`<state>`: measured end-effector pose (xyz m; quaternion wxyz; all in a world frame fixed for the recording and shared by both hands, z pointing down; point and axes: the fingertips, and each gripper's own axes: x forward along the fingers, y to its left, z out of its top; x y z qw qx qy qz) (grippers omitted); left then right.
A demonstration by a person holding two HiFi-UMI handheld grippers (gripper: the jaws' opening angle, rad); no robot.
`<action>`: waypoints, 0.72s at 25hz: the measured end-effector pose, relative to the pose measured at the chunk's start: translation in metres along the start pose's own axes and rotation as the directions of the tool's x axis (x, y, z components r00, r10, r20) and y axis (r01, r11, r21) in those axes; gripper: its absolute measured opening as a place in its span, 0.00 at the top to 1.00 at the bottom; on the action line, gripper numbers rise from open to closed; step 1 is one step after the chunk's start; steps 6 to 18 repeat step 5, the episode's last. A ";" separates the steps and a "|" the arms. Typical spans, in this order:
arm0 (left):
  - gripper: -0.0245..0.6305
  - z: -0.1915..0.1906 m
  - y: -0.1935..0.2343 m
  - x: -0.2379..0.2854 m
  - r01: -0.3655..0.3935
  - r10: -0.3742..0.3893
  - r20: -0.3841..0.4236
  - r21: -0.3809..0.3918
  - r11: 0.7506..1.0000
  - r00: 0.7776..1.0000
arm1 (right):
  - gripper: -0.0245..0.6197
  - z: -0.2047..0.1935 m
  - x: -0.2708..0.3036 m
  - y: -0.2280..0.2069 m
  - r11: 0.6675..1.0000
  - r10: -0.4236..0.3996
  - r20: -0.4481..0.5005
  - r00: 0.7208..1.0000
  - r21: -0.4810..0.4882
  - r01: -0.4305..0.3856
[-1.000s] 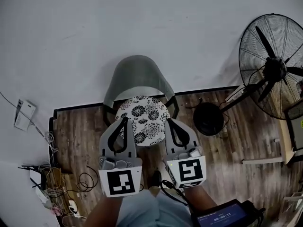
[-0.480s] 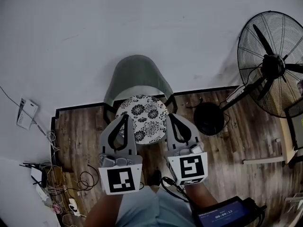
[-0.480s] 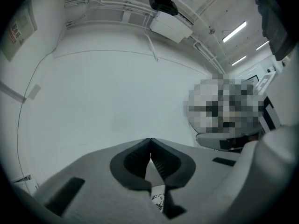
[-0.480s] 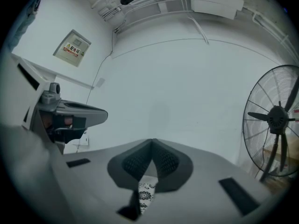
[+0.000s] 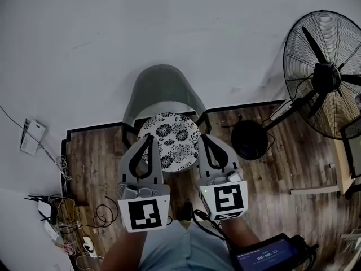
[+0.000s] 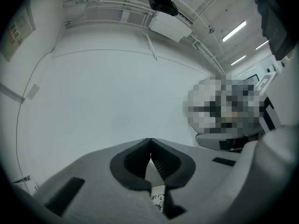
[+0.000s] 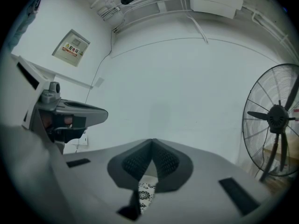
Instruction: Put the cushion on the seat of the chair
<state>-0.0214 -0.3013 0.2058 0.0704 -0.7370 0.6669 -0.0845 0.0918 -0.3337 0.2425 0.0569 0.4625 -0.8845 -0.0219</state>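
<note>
The left gripper is held with its jaws shut tip to tip, and nothing is caught between them; only a scrap of flowered cloth is seen through the gap below. Between the two tools, just ahead and lower down, the cushion is seen lying flat on the seat of the chair, in front of the curved back. It is roundish, so no long axis is offered. The right gripper is likewise closed and empty. Both tips are placed at the cushion's near edge, one on each side and equally near, so the placing is judged done.
</note>
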 end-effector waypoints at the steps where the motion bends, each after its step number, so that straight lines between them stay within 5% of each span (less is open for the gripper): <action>1: 0.95 0.000 0.000 0.001 0.000 0.000 -0.001 0.000 1.000 1.000 | 0.95 -0.001 0.001 -0.001 1.000 0.000 -0.001 1.000 -0.001 0.000; 18: 0.95 -0.002 -0.001 0.010 0.000 0.001 -0.006 0.004 1.000 1.000 | 0.96 -0.001 0.007 -0.006 1.000 0.005 0.005 1.000 -0.009 -0.005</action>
